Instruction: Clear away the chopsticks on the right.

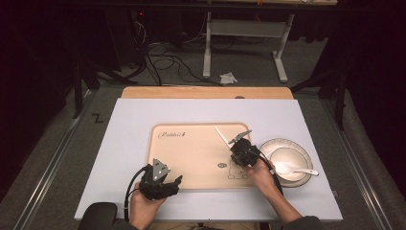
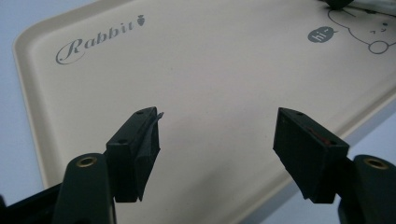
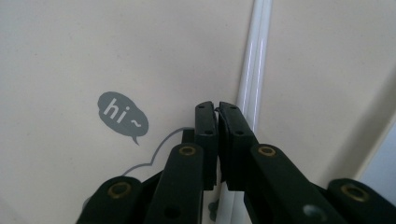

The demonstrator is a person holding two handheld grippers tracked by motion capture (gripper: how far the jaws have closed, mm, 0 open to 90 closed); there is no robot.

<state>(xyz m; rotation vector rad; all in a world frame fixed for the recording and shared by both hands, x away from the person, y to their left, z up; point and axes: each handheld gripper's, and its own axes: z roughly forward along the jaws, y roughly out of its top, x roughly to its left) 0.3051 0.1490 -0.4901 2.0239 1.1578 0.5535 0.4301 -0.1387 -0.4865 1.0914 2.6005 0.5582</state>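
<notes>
A beige tray [image 1: 191, 153] printed with "Rabbit" and a bear lies in the middle of the white board. A thin white stick [image 1: 221, 135] lies on its right part. My right gripper [image 1: 234, 147] points down at the stick's near end. In the right gripper view its jaws [image 3: 217, 109] stand together with nothing visible between them, and the white stick [image 3: 254, 56] runs along the tray [image 3: 93, 56] just right of them. My left gripper [image 1: 176, 183] rests at the tray's front left edge. It is open [image 2: 217, 140] over bare tray [image 2: 210, 60], with nothing between its jaws.
A pale bowl [image 1: 286, 162] with a white spoon [image 1: 297, 169] in it stands right of the tray, close to my right hand. A wooden strip [image 1: 206, 92] borders the board's far edge. Cables and a table frame lie on the floor beyond.
</notes>
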